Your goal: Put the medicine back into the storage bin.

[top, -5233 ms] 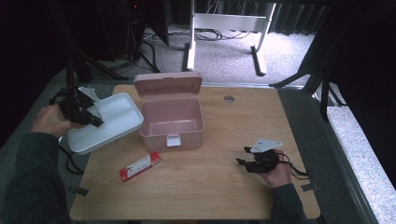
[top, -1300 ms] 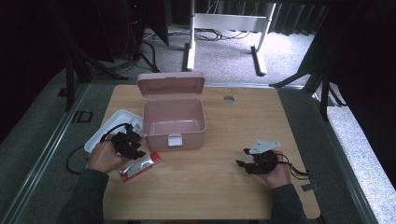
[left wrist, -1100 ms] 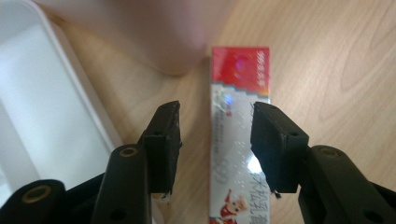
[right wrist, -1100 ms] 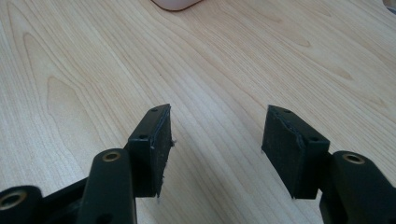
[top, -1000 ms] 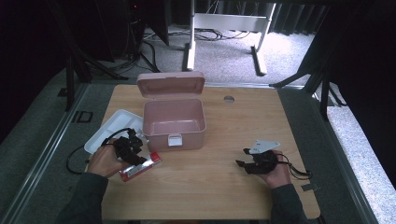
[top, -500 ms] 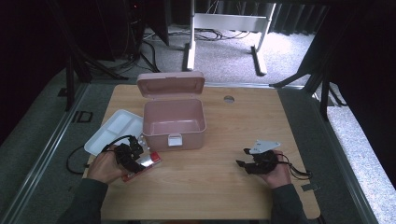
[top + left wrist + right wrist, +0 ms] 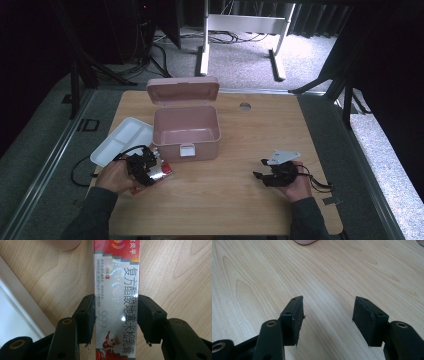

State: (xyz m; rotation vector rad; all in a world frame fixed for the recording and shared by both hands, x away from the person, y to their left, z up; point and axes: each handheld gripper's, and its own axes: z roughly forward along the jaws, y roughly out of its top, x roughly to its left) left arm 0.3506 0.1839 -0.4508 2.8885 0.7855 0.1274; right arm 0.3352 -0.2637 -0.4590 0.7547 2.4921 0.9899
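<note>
Left tool (image 7: 116,320): jaws set either side of the carton (image 7: 116,290), pads seen right at its long edges; whether they press cannot be told. Jaws have just been narrowing a little with the carton between them. Carton lies flat on the tabletop (image 7: 180,272), running straight ahead of the tool, its far end near the pink box (image 7: 186,131). White tray (image 7: 120,145) is seen just to one side of the tool.

Right tool (image 7: 327,320): jaws spread, nothing between them, bare tabletop beneath and ahead. Well apart from the carton.

Risks, as judged:
- Carton is glossy and thin-walled; a hard squeeze could buckle it, a light one could let it slide out on the lift.
- Grip sits toward the near end, so the far end may droop or swing and catch the box front.
- Lower jaw edges are close to the tabletop and could scrape if the tool is dipped.

Hand pose: left hand (image 7: 114,176) is held low, tool angled down over the carton. Right hand (image 7: 295,185) rests on the tabletop, tool (image 7: 261,175) pointed toward the left one.
</note>
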